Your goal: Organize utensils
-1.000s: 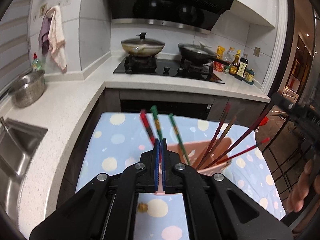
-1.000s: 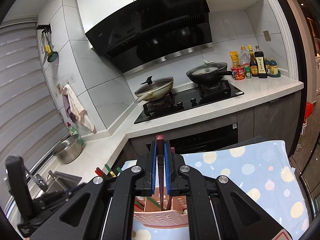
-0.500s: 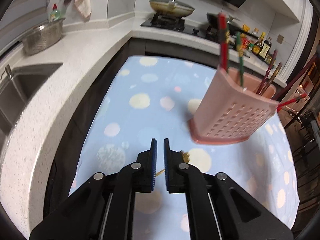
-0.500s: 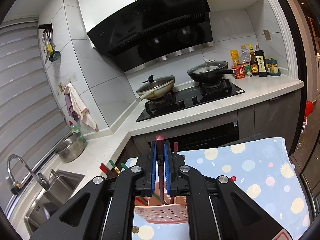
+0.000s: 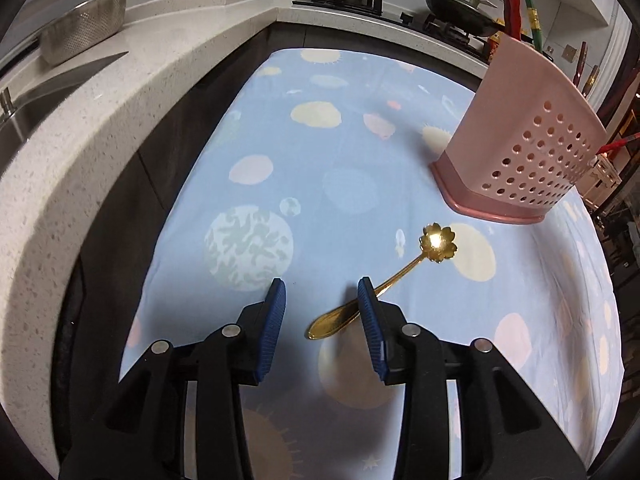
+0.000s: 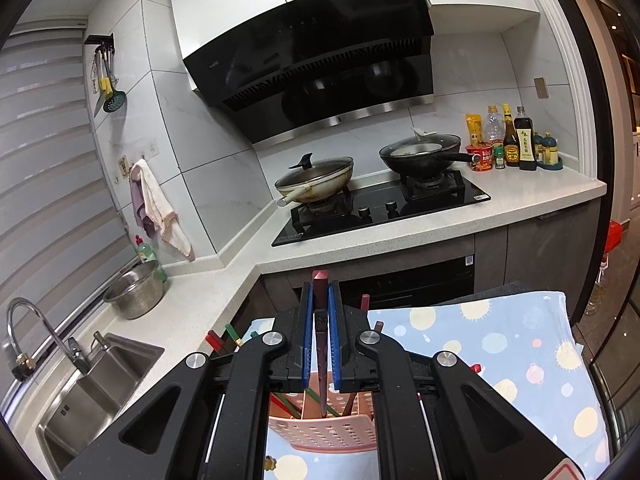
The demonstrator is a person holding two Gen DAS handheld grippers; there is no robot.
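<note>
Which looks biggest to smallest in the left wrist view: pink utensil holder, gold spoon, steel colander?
1. pink utensil holder
2. gold spoon, steel colander: look alike in extent; the colander sits farther away, so unranked.

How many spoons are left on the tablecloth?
1: a gold flower-shaped spoon lies on the blue tablecloth, its handle end inside the open left claw, apart from the pink utensil holder. Others may be hidden.

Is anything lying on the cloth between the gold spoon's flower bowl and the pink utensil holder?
No. In the left wrist view, only bare tablecloth separates the gold spoon from the pink utensil holder.
</note>
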